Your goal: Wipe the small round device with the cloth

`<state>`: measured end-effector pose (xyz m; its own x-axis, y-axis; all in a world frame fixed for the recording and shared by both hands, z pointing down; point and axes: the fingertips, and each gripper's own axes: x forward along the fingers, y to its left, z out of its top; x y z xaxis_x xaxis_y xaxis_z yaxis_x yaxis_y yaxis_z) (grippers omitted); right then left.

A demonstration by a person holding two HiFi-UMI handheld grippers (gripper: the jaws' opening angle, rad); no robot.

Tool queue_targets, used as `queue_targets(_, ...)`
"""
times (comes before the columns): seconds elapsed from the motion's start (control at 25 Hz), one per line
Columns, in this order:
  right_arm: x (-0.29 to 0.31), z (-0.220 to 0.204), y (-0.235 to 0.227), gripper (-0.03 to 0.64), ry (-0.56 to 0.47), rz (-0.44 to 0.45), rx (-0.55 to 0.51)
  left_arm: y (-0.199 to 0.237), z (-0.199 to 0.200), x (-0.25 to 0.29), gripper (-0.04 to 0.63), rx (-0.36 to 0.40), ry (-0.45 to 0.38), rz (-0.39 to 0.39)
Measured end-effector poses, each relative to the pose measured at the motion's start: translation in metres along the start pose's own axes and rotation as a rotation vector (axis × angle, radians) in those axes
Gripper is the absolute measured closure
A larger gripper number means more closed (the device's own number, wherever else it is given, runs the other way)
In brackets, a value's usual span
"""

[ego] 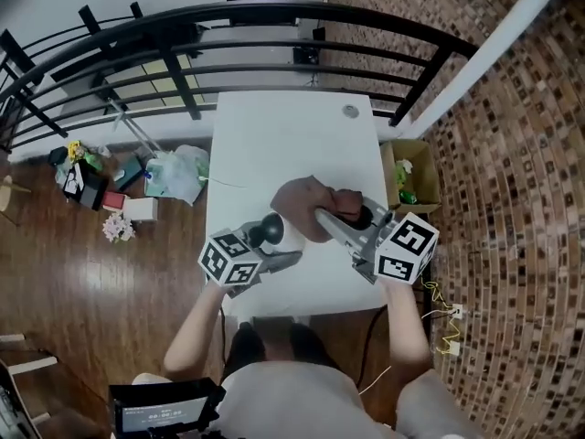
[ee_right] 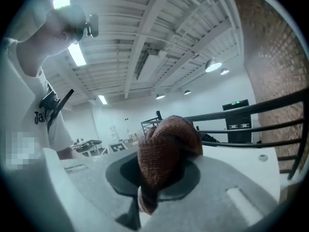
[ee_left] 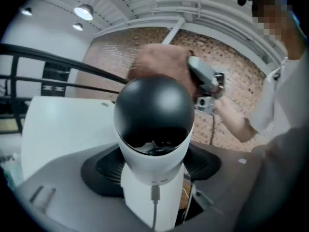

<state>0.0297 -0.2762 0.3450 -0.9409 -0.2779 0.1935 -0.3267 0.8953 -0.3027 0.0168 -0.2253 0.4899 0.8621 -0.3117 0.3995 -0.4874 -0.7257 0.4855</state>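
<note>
The small round device [ego: 269, 230], with a glossy black dome on a white body [ee_left: 154, 110], is off the white table [ego: 292, 135] near its front left. My left gripper [ego: 273, 243] is shut on it, its dark pads [ee_left: 104, 170] pressing both sides of the white body, from which a thin cable hangs. Just right of the device hangs a brown knitted cloth [ego: 302, 199], bunched up. My right gripper [ego: 326, 216] is shut on the cloth [ee_right: 166, 144], a fold of which droops between its fingers. In the left gripper view the cloth [ee_left: 159, 64] shows just behind the dome.
A black railing [ego: 274, 26] runs past the table's far edge. A small grey disc [ego: 351, 111] lies at the far right corner. A cardboard box [ego: 407, 176] stands on the floor at the right. Bags and clutter [ego: 174, 174] lie on the wooden floor at the left.
</note>
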Motion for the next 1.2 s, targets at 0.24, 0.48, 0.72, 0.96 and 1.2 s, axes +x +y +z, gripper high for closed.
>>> queue_targets(0.24, 0.057, 0.027, 0.039, 0.589, 0.171, 0.429, 0.103, -0.09, 0.042, -0.067, 0.202, 0.364, 0.014, -0.235)
queue_targets(0.48, 0.078, 0.038, 0.125, 0.589, 0.275, 0.802, 0.214, -0.119, 0.044, -0.117, 0.202, 0.648, 0.008, -0.269)
queue_targets(0.72, 0.088, 0.033, 0.152, 0.592, 0.371, 0.891, 0.282, -0.127, 0.046, -0.136, 0.202, 0.702, -0.054, -0.274)
queue_targets(0.96, 0.076, 0.057, 0.15, 0.592, 0.319, 0.927, 0.319, -0.111, 0.056, -0.145, 0.202, 0.643, -0.101, -0.216)
queue_targets(1.2, 0.058, 0.061, 0.168, 0.592, 0.306, 0.883, 0.173, -0.08, 0.079, -0.149, 0.202, 0.501, -0.21, -0.116)
